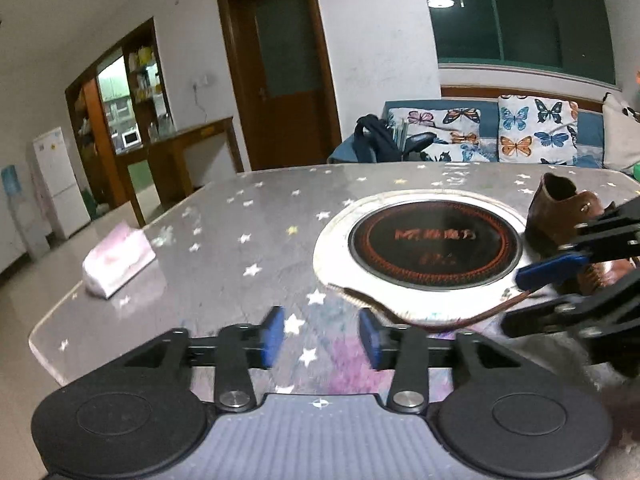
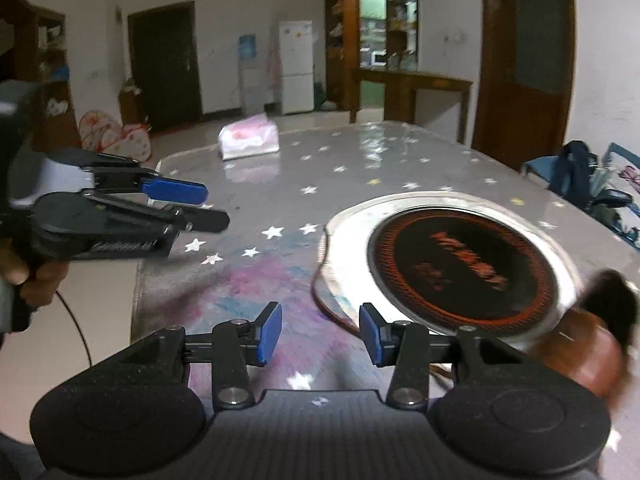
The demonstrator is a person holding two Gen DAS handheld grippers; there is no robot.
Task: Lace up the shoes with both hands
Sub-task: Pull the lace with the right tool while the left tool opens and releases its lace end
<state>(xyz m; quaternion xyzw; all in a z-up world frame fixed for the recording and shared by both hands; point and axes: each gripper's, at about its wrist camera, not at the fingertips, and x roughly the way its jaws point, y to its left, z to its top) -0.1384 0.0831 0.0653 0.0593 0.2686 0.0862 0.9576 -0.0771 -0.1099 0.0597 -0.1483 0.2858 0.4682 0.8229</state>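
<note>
A brown leather boot [image 1: 560, 216] stands at the right of the star-patterned table [image 1: 224, 248], blurred at the right edge of the right wrist view [image 2: 592, 344]. Its brown lace [image 1: 400, 316] trails loose across the rim of the round hob. My left gripper [image 1: 322, 337] is open above the table with nothing between its blue pads; the lace lies just beyond its right pad. My right gripper [image 2: 320, 333] is open too, and the lace [image 2: 320, 300] runs in close by its right pad without being pinched. From the left wrist camera, the right gripper [image 1: 514, 300] straddles the lace beside the boot.
A round black hob [image 1: 434, 246] with a steel rim is set into the table [image 2: 340, 160]. A pink tissue pack [image 1: 118, 260] lies near the far left edge. A hand [image 2: 36, 280] holds the left gripper [image 2: 204, 206]. A sofa with butterfly cushions [image 1: 520, 128] stands behind.
</note>
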